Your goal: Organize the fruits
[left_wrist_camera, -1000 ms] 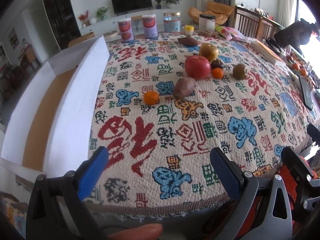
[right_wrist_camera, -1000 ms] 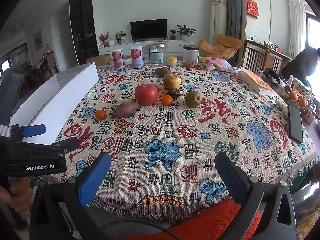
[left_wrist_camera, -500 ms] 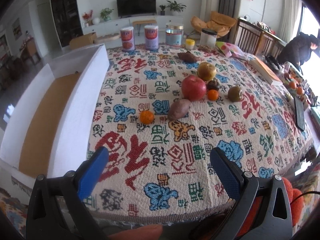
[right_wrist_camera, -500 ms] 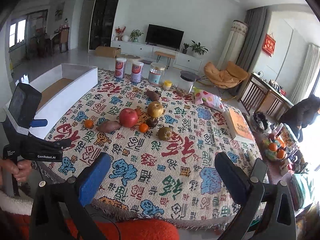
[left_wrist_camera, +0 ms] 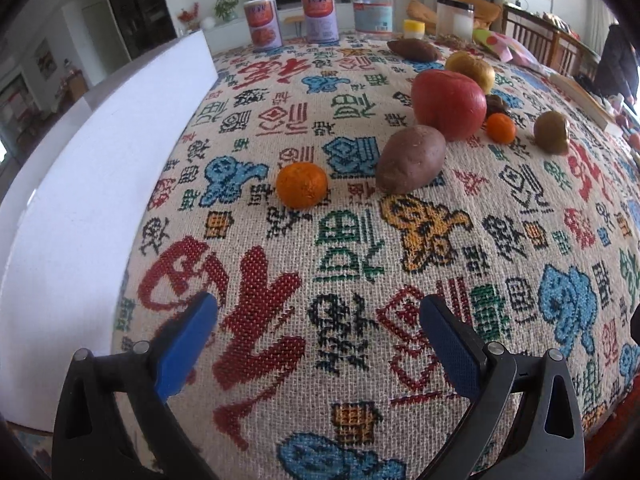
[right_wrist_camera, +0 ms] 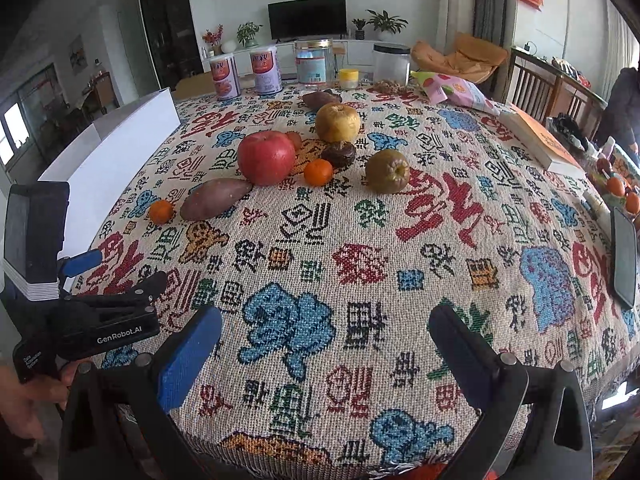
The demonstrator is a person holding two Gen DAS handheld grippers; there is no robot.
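Left tongs (left_wrist_camera: 316, 320) were spread apart, empty, low over the patterned table (left_wrist_camera: 352, 280), white box (left_wrist_camera: 100, 184) just to their left. Right tongs (right_wrist_camera: 324, 336) also apart and empty, nearer the table's front edge. Fruits sat clustered mid-table: small mandarin (left_wrist_camera: 302, 185) nearest the left tongs, sweet potato (left_wrist_camera: 411, 158) just beside it, touching the red apple (left_wrist_camera: 449, 105). Behind: second mandarin (right_wrist_camera: 318, 172), yellow apple (right_wrist_camera: 337, 123), greenish pear (right_wrist_camera: 387, 171). Cans (right_wrist_camera: 225, 76) stood at the far edge.
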